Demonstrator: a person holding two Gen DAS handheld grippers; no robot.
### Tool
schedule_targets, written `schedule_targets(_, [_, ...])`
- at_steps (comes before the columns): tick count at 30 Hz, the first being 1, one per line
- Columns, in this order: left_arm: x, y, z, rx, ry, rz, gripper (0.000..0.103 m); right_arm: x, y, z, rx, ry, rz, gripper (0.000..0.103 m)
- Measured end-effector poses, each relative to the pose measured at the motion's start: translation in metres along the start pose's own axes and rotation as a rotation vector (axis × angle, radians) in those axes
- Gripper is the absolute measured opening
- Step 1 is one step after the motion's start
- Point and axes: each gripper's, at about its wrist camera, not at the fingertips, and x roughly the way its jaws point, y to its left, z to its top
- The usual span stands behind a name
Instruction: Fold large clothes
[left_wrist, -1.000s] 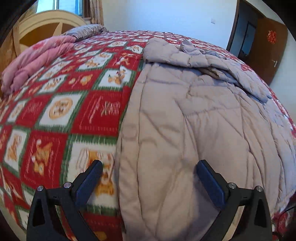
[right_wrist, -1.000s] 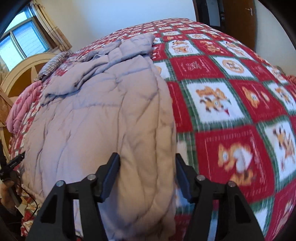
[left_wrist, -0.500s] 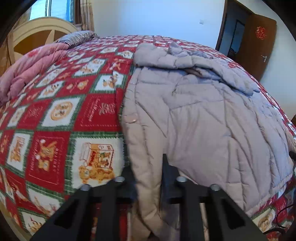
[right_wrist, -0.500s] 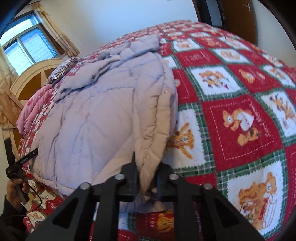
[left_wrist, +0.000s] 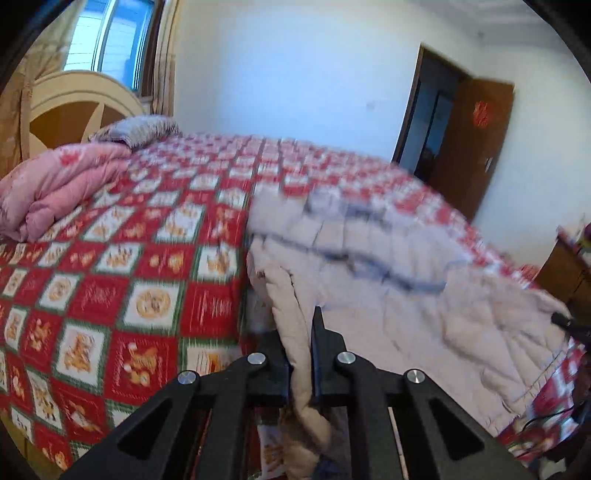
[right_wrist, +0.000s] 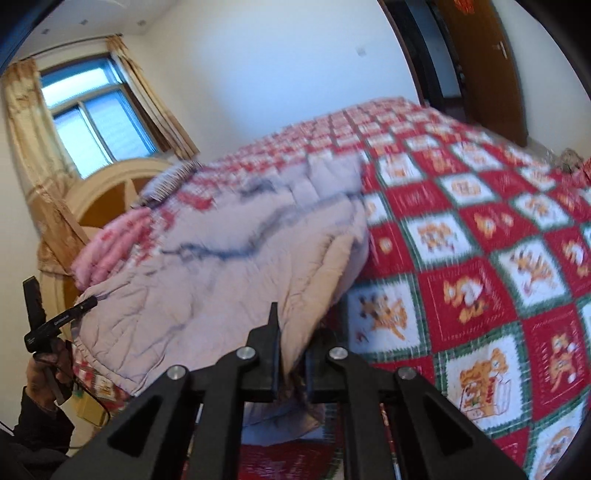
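Observation:
A large pale grey-lilac quilted coat (left_wrist: 388, 280) with a beige lining lies on the bed; it also shows in the right wrist view (right_wrist: 236, 266). My left gripper (left_wrist: 299, 343) is shut on the coat's near left hem and holds it lifted above the bed. My right gripper (right_wrist: 291, 343) is shut on the near right hem and holds it lifted too. The coat's near edge hangs between the two grippers, and its far part still rests on the bedspread. Both views are motion-blurred.
The bed has a red, white and green cartoon-print bedspread (left_wrist: 122, 280) (right_wrist: 480, 258). A folded pink quilt (left_wrist: 55, 188) and a striped pillow (left_wrist: 136, 129) lie by the curved headboard (left_wrist: 70, 110). A brown door (left_wrist: 476, 144) stands open at the far right.
Both grippers went from open to shut on the coat's near hem corners, then lifted them up off the bed. The coat's near part has risen and bunched toward the far side.

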Motion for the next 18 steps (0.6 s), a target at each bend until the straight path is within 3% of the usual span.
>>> schedule_targets(4, [-0.044, -0.002, 0.026, 0.012, -0.102, -0.057, 0.007, -0.038, 0.022, 0.023, -0.042, -0.105, 0.036, 0.011])
schedule_targets(7, [-0.049, -0.001, 0.050, 0.049, -0.146, -0.073, 0.008, -0.057, 0.027, 0.042, -0.048, -0.178, 0.052, 0.011])
schedule_targets(11, [0.000, 0.005, 0.083, 0.051, -0.165, -0.061, 0.013, -0.040, 0.019, 0.077, -0.028, -0.209, 0.046, 0.011])
schedule_targets(14, [0.051, 0.006, 0.104, 0.028, -0.121, -0.014, 0.014, -0.004, 0.014, 0.104, 0.009, -0.210, 0.044, 0.011])
schedule_targets(18, [0.089, 0.022, 0.134, -0.097, -0.079, -0.032, 0.015, 0.044, 0.012, 0.137, 0.019, -0.206, 0.001, 0.011])
